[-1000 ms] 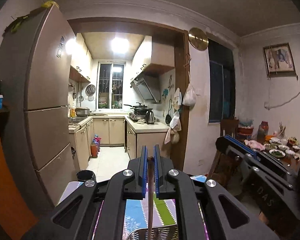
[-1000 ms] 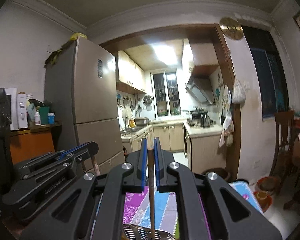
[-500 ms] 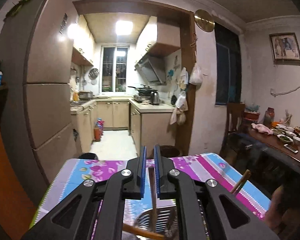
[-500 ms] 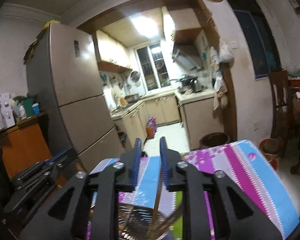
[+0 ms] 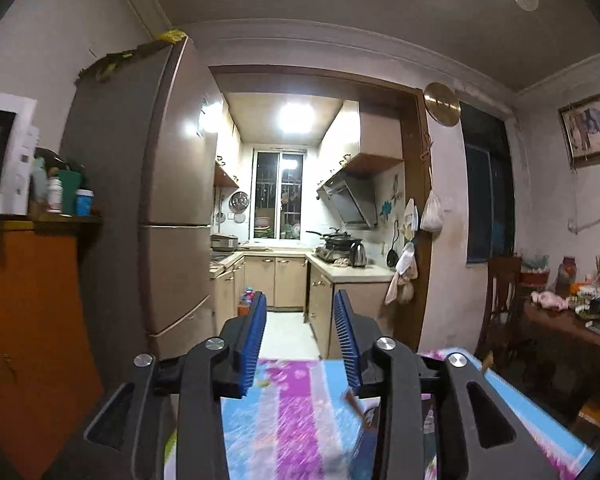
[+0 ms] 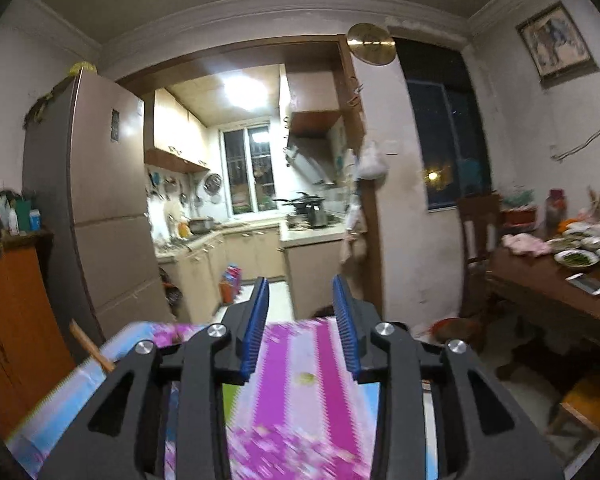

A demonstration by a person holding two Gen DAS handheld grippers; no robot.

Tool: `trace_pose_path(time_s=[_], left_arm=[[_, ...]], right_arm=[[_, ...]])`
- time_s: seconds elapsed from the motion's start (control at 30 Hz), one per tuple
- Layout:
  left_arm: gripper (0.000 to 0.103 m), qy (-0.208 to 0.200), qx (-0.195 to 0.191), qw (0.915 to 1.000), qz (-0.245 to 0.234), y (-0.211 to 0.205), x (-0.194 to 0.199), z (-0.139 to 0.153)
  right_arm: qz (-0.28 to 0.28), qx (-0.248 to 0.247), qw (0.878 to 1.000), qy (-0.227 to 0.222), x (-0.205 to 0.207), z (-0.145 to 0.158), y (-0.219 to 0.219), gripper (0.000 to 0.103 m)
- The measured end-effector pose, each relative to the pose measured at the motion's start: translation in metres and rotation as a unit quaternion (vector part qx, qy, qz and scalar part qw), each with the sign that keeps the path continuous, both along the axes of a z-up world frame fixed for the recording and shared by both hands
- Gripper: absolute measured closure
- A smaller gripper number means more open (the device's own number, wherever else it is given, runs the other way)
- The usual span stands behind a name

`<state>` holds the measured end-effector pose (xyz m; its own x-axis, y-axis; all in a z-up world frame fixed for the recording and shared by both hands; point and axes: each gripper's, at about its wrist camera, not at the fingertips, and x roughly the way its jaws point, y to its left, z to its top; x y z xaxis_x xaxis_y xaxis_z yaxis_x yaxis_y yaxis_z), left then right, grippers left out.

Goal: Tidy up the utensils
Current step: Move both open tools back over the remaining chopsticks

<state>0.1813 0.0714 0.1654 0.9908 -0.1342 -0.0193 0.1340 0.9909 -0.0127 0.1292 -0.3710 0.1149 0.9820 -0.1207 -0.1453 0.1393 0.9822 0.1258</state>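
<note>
Chopstick (image 6: 90, 346) end tilts up-left beside gaping, empty right tongs (image 6: 300, 292).

A tall fridge (image 5: 172, 208) flanks the doorway to a lit kitchen. A dark window (image 6: 448, 144) and framed picture (image 6: 556, 42) mark the right wall.

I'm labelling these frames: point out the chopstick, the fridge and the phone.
chopstick (image 6: 90, 346): right wrist view, mid-shaft, left of the tongs.
fridge (image 5: 176, 184): left wrist view, upper door.
phone (image 6: 587, 283): right wrist view, screen, on the wooden table.
</note>
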Motion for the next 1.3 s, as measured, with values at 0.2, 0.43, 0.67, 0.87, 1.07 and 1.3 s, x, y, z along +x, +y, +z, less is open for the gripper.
trace_pose_path(time_s=[0.2, 0.43, 0.67, 0.87, 1.07, 1.3], left_arm=[[0.056, 0.032, 0.067, 0.9972, 0.002, 0.013, -0.067, -0.039], [0.056, 0.108, 0.132, 0.9851, -0.017, 0.015, -0.131, -0.122], [0.056, 0.206, 0.154, 0.9614, -0.099, -0.009, -0.184, -0.211], [0.066, 0.233, 0.157, 0.9480, -0.149, -0.038, -0.203, -0.252], [0.068, 0.236, 0.156, 0.9427, -0.178, -0.057, -0.197, -0.268], [0.068, 0.244, 0.165, 0.9389, -0.177, -0.067, -0.181, -0.280]], right_arm=[[-0.012, -0.039, 0.998, 0.045, -0.081, -0.030, 0.002, 0.054], [0.011, -0.079, 0.990, 0.114, -0.139, -0.081, 0.054, 0.054], [0.110, -0.062, 0.975, 0.182, -0.164, -0.148, 0.129, 0.054], [0.207, -0.069, 0.953, 0.211, -0.162, -0.182, 0.196, 0.063], [0.248, -0.054, 0.940, 0.229, -0.158, -0.205, 0.220, 0.069], [0.265, -0.053, 0.936, 0.227, -0.155, -0.210, 0.234, 0.075]])
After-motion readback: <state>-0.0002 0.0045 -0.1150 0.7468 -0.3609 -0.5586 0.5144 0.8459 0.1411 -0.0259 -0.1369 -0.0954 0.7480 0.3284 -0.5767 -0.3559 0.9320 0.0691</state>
